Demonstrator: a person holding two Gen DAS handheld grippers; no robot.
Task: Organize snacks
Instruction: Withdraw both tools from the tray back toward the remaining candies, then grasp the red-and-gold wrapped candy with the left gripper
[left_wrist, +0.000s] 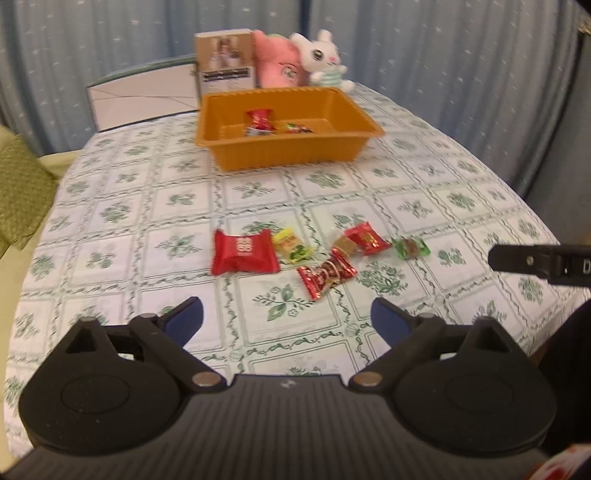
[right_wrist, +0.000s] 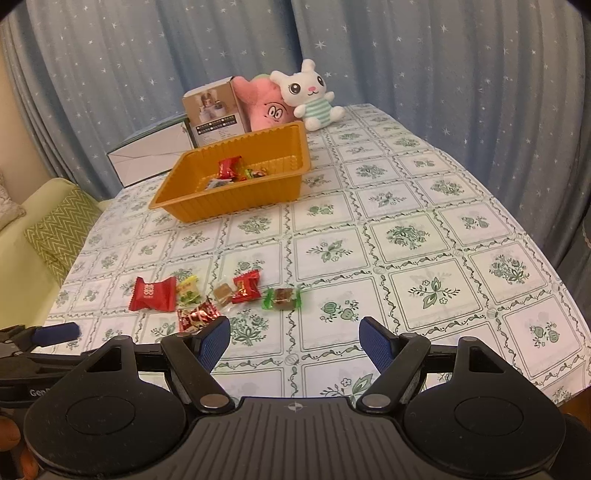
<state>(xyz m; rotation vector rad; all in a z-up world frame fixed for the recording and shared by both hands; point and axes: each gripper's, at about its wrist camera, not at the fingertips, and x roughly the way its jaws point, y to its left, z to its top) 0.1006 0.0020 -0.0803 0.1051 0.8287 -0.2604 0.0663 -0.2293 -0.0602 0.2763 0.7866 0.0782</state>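
Six wrapped sweets lie in a loose row on the green-flowered tablecloth (right_wrist: 406, 206), near its front edge: a large red pillow packet (left_wrist: 243, 252) at the left, a yellow-green sachet (left_wrist: 291, 245), a red-and-silver twisted candy (left_wrist: 325, 276), a brown toffee (left_wrist: 345, 245) touching a red foil candy (left_wrist: 367, 238), and a green-ended candy (left_wrist: 410, 247) at the right. Farther back stands an orange ribbed plastic tray (left_wrist: 288, 147) with a few sweets already inside. Both grippers hover over the cloth nearer than the row, the left gripper (left_wrist: 287, 315) and the right gripper (right_wrist: 294, 334) each spread apart and holding nothing.
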